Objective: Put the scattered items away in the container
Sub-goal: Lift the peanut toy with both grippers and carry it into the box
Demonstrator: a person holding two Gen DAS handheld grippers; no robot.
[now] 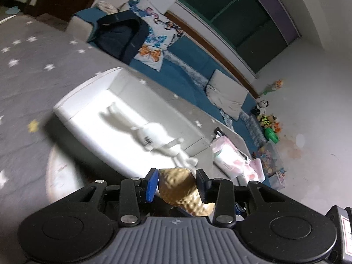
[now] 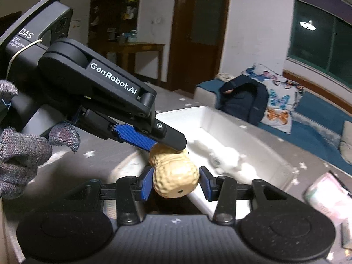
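Observation:
A tan toy peanut point(image 2: 173, 180) is held above the near edge of the white container point(image 2: 222, 114). My right gripper point(image 2: 176, 173) is shut on its fat lower lobe. My left gripper point(image 2: 169, 146) comes in from the upper left with its pads against the peanut's upper end. In the left wrist view the peanut point(image 1: 178, 187) fills the gap between the blue pads of the left gripper point(image 1: 177, 176). Beyond it lies the white container point(image 1: 72, 110), with a white plush toy point(image 1: 154, 136) inside. A gloved hand point(image 2: 22, 154) holds the left gripper.
The container stands on a grey star-patterned rug point(image 1: 33, 70). A round white disc point(image 1: 57, 176) lies beside its near edge. A pink package point(image 1: 228, 156) lies to the right. Behind are a blue mat, a dark backpack point(image 1: 118, 37), a butterfly pillow and several small toys point(image 1: 268, 123).

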